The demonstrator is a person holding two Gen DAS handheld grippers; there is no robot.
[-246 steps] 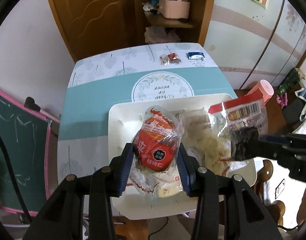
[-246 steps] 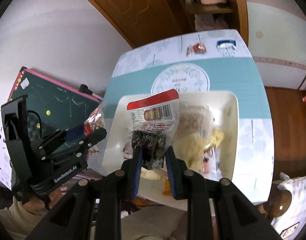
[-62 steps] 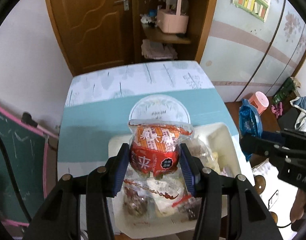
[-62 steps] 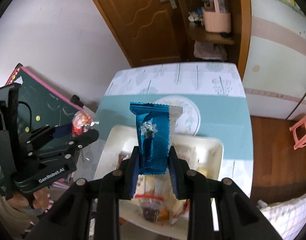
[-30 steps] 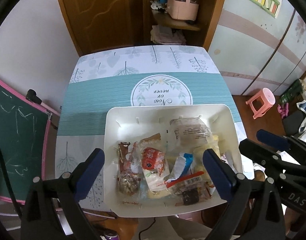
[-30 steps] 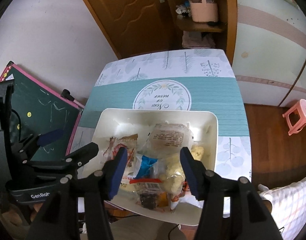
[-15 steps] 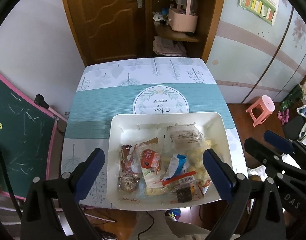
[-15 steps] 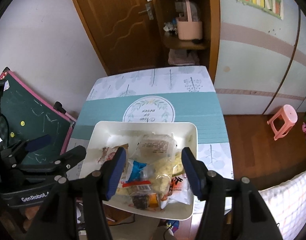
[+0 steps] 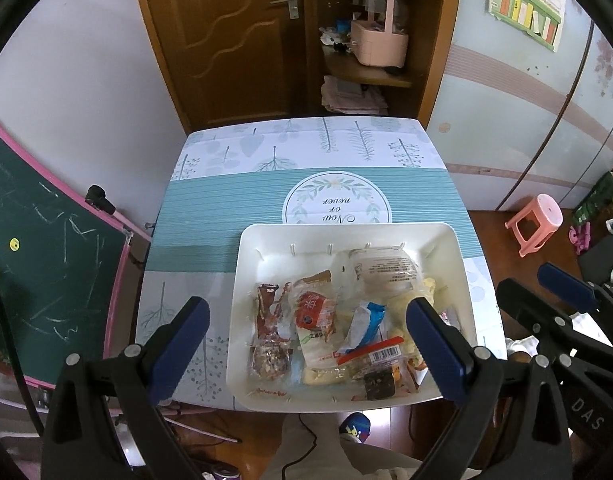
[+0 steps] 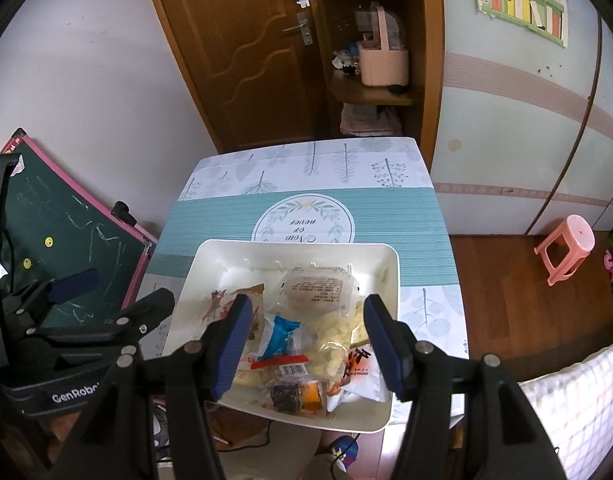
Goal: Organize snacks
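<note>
A white tray [image 9: 462, 264] sits at the near edge of the table and holds several snack packets. Among them are a red-and-clear bag [image 9: 315, 316], a blue-and-white wrapper [image 9: 366, 320], a clear round packet [image 9: 382, 268] and a red-topped bag with a barcode [image 9: 374, 358]. My left gripper [image 9: 306, 332] hangs above the tray's near left part, open and empty. The same tray [image 10: 390, 272] appears in the right wrist view with the blue wrapper [image 10: 280, 334] and round packet [image 10: 318, 288]. My right gripper [image 10: 306, 340] hovers over it, open and empty.
The table [image 9: 226, 204] wears a teal and leaf-print cloth with a round emblem [image 9: 336, 200]. A green chalkboard [image 9: 38, 264] leans at the left. A pink stool [image 9: 536, 224] stands on the wooden floor at the right. A wooden door and shelves lie beyond.
Both grippers have risen and drawn back from the tray, so it looks smaller and more of the room shows. Both stay open and empty; the snacks lie unmoved.
</note>
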